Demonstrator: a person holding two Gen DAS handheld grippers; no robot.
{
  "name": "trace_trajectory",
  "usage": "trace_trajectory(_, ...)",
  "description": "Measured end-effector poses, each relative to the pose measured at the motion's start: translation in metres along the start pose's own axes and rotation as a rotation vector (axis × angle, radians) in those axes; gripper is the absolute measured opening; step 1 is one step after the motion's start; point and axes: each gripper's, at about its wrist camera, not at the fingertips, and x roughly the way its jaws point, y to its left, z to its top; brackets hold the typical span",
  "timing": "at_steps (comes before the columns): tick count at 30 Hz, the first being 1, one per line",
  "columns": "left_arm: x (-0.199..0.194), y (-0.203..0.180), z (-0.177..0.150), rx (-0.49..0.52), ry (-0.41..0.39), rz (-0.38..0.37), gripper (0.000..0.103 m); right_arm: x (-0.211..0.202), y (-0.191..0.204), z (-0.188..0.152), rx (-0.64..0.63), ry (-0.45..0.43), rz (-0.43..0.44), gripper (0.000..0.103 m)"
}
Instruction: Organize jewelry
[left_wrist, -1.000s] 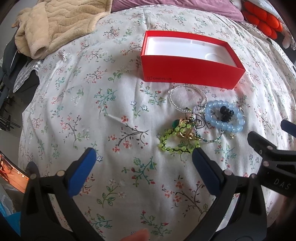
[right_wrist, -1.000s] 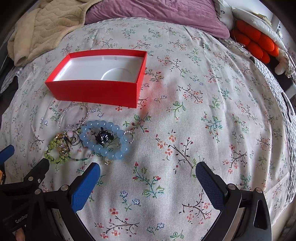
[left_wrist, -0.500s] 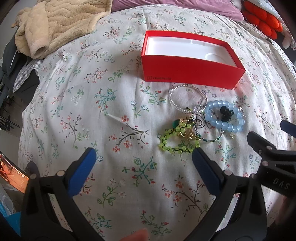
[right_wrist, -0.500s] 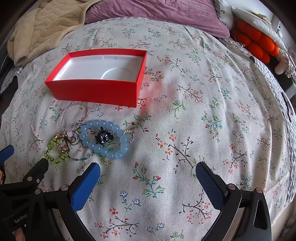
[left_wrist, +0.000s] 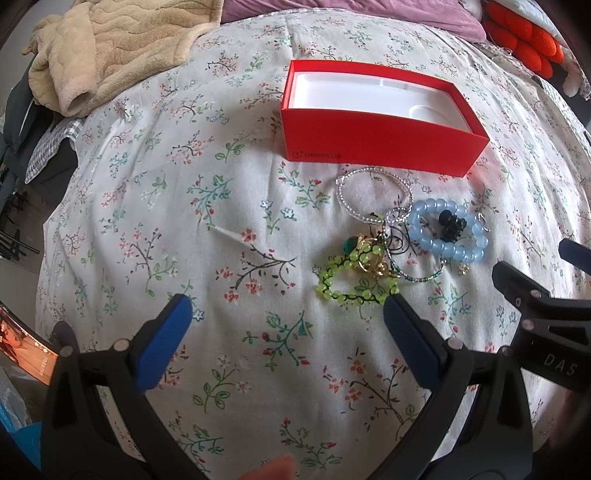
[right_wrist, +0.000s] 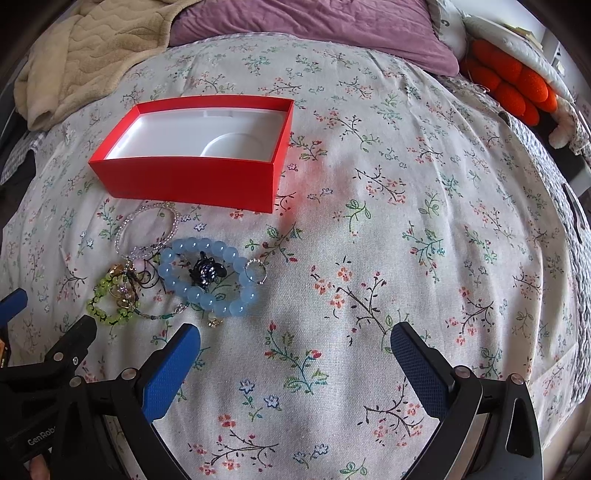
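Note:
An open red box (left_wrist: 380, 140) with a white empty inside stands on the floral bedspread; it also shows in the right wrist view (right_wrist: 192, 177). In front of it lies a jewelry pile: a blue bead bracelet (left_wrist: 445, 249) (right_wrist: 207, 295), a black clip (right_wrist: 205, 271), a clear bead bracelet (left_wrist: 369, 192) (right_wrist: 147, 230), a green bead bracelet (left_wrist: 351, 284) (right_wrist: 107, 306) and a small ring (right_wrist: 255, 271). My left gripper (left_wrist: 286, 314) is open and empty, just short of the green bracelet. My right gripper (right_wrist: 295, 343) is open and empty, right of the pile.
A beige blanket (left_wrist: 118, 44) lies at the back left. A purple pillow (right_wrist: 306, 29) and an orange plush (right_wrist: 509, 85) lie at the back right. The bed edge drops off on the left (left_wrist: 33, 177).

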Motion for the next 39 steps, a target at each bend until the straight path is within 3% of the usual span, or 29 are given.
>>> trace_trajectory(21,0.003,0.003,0.000,0.001,0.004,0.006,0.103,0.003,0.000,0.001,-0.001,0.005,-0.010,0.103)
trace_trajectory(27,0.002,0.007,0.003,-0.006,-0.035,0.025,0.103,0.001,0.000,0.003,-0.018,-0.005,-0.038,0.103)
trace_trajectory(34,-0.010,0.009,0.016,0.050,-0.042,-0.066,0.103,-0.005,-0.005,0.008,-0.003,-0.015,-0.018,0.103)
trace_trajectory(39,-0.014,0.015,0.031,0.092,-0.035,-0.063,0.103,-0.012,-0.015,0.019,0.018,0.000,0.005,0.103)
